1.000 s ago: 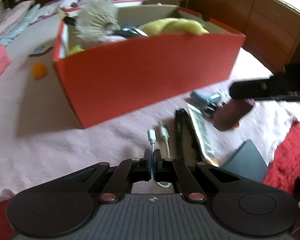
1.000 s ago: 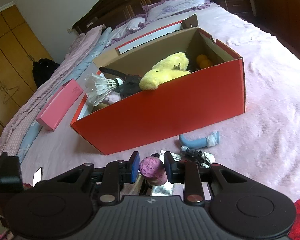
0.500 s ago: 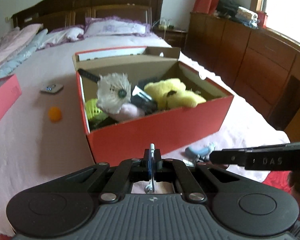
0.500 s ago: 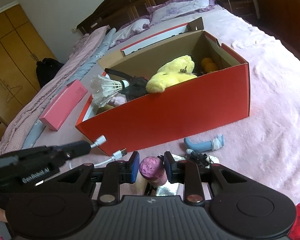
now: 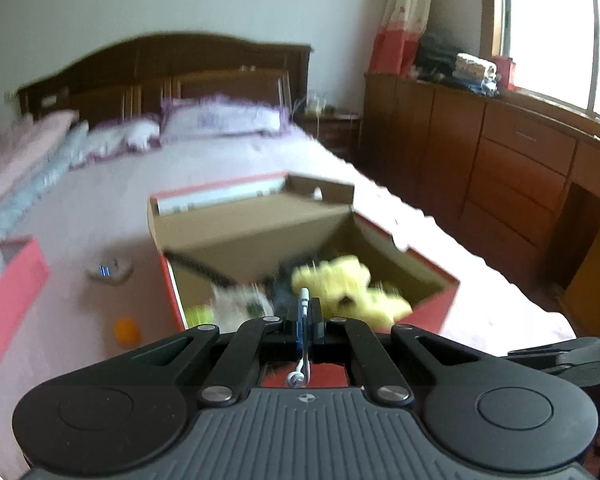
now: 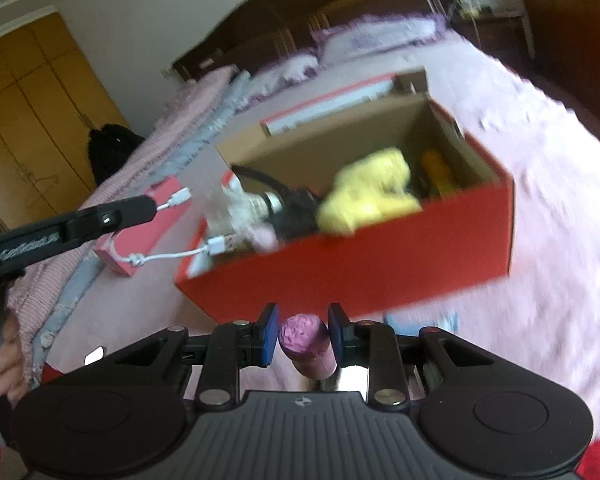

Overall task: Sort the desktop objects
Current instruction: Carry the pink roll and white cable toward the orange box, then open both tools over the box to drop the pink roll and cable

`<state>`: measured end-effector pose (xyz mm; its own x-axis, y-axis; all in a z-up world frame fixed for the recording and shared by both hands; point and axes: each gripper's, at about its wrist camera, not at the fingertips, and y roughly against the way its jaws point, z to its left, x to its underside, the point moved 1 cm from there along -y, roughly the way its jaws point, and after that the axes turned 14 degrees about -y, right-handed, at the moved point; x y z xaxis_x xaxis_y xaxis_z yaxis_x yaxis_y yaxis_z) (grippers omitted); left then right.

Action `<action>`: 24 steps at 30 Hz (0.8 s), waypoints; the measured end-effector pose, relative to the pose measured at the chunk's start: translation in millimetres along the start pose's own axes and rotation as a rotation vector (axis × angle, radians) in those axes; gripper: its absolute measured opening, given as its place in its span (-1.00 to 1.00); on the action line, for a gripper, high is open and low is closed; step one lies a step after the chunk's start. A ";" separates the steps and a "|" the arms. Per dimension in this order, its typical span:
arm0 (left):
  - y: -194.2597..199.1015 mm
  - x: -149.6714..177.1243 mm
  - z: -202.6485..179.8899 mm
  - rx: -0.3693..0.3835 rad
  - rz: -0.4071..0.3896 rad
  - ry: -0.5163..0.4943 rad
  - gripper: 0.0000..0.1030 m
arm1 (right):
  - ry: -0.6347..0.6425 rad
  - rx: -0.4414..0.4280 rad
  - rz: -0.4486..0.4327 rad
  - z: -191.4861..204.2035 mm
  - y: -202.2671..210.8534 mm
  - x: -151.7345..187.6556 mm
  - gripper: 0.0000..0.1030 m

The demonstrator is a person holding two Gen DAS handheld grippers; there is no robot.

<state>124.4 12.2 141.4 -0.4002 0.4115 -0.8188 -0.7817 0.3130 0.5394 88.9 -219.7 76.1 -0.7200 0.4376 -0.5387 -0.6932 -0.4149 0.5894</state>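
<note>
Pink bedspread (image 6: 560, 240): soft pink cover over the whole bed, everything rests on it; both views are smeared with motion right now.
Red box (image 6: 360, 276): big open red cardboard box with brown inner walls, sitting mid-bed, and it looms nearer in both views than half a second ago.
Yellow plush (image 6: 372, 200): soft yellow stuffed toy lying inside the box, beside a white feathered shuttlecock (image 6: 236, 210) at the left end.
Pink carton (image 5: 8, 292): flat pink rectangular box lying on the bed, well apart from the red one.
Left tongs (image 5: 303, 320): pressed together on a thin white charging cable (image 6: 168, 256). A second ago they were low over the bedspread; now they hang up by the box's left end, one plug dangling right at its rim.
Right tongs (image 6: 303, 334): pinching a purple-stained wine cork (image 6: 308, 344), held in front of the red wall, not yet over the opening.
Orange ball (image 5: 127, 330): small, loose on the bed, left of the box.
Reading: both pickups look done and both loads are travelling, so I'd call this the carry. Cable seems closest to its drop, cork needs more height first.
</note>
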 end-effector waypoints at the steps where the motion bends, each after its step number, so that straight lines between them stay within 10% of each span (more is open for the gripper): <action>1: -2.9 -6.4 2.9 -0.005 -0.007 -0.011 -0.92 | 0.011 -0.011 -0.010 4.8 1.4 -6.3 -0.44; 9: -43.3 -42.4 24.4 -0.034 -0.007 -0.017 -0.81 | 0.132 -0.081 -0.110 56.1 -16.1 -73.5 -0.44; 17: -57.0 -28.4 31.8 -0.066 0.036 0.067 0.45 | 0.100 -0.070 -0.160 60.4 -33.6 -102.5 -0.22; 24: -39.4 12.0 17.1 -0.047 0.050 0.128 0.61 | 0.049 -0.005 -0.141 9.5 -12.7 -64.6 -0.18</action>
<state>158.5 19.4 113.7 -0.4948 0.3118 -0.8111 -0.7797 0.2527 0.5728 144.5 -235.1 109.1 -0.6163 0.4522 -0.6447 -0.7875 -0.3564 0.5028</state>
